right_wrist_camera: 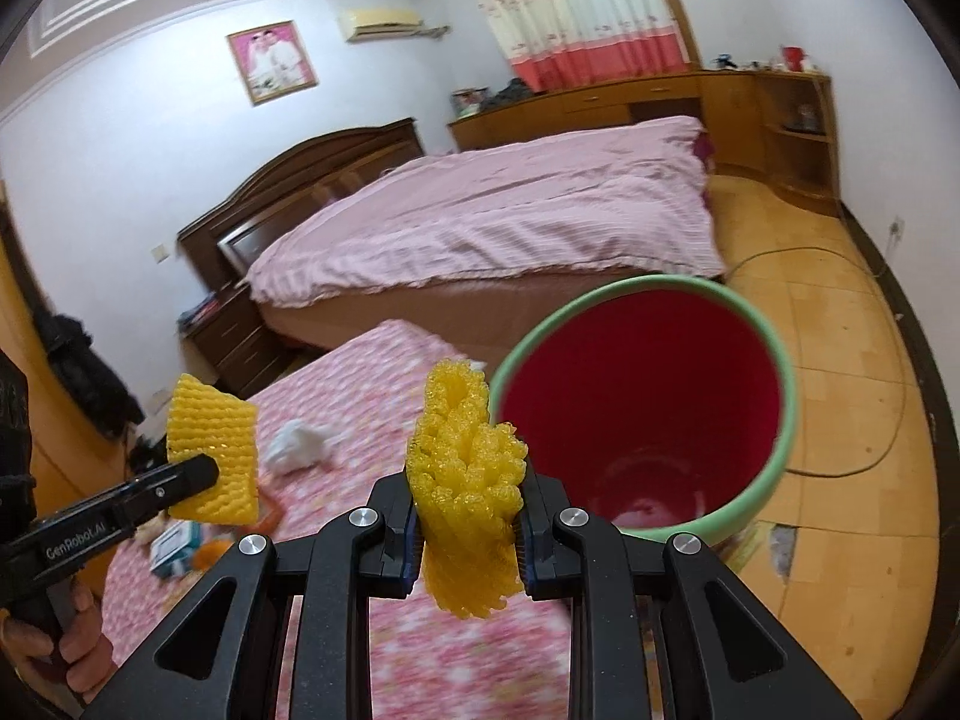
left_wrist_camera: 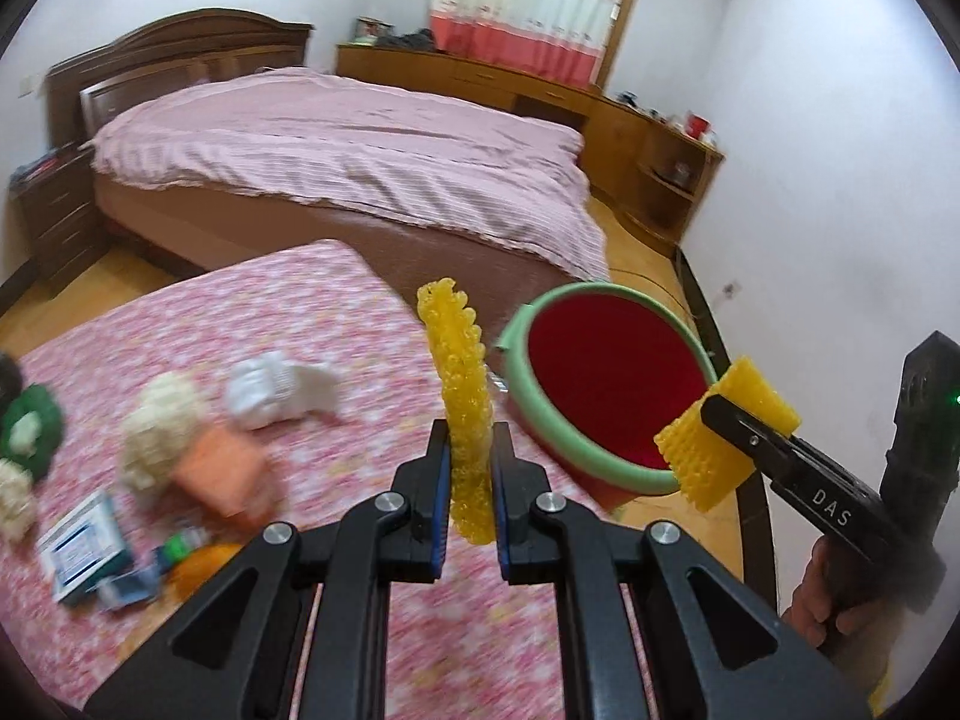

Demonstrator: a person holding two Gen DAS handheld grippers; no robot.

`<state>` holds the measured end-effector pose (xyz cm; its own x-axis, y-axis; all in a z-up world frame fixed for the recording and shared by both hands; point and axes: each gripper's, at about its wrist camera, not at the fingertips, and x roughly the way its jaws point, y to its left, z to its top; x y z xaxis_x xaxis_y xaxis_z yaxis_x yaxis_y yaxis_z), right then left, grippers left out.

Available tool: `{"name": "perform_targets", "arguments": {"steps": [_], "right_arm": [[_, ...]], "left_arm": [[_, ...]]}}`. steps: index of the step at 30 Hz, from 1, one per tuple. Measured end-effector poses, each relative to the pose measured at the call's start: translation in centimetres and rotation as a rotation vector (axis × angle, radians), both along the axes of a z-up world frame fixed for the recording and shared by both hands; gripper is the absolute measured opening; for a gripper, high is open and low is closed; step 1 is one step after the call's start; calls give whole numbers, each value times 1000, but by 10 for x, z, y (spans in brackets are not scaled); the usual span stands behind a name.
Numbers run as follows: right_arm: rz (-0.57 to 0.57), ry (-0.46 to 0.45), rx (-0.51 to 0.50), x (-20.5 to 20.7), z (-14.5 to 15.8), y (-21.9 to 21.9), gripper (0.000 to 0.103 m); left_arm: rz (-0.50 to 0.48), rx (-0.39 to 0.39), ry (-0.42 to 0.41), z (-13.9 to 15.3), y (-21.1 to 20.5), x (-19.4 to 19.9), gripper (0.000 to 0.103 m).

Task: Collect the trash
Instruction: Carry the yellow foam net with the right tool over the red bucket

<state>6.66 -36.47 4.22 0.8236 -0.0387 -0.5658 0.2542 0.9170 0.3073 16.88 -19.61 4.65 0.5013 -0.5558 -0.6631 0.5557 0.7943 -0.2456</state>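
The left gripper (left_wrist_camera: 471,468) is clamped on a knobbly yellow foam net (left_wrist_camera: 459,396), squeezed flat and upright. The right gripper (right_wrist_camera: 468,525) pinches a second yellow foam sleeve (right_wrist_camera: 465,480), bunched thicker. Just ahead and right of both stands a round red bucket (right_wrist_camera: 642,384) with a smooth green rim.
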Motion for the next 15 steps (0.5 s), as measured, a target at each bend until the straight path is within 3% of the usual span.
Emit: {"name": "perform_targets", "arguments": {"steps": [7, 15], "right_arm": [[-88, 24, 11, 4, -15, -50, 25], [-139, 51, 8, 13, -35, -81, 25]], "left_arm": [[-104, 8, 36, -16, -74, 11, 11], [-188, 55, 52, -41, -133, 23, 11]]}}
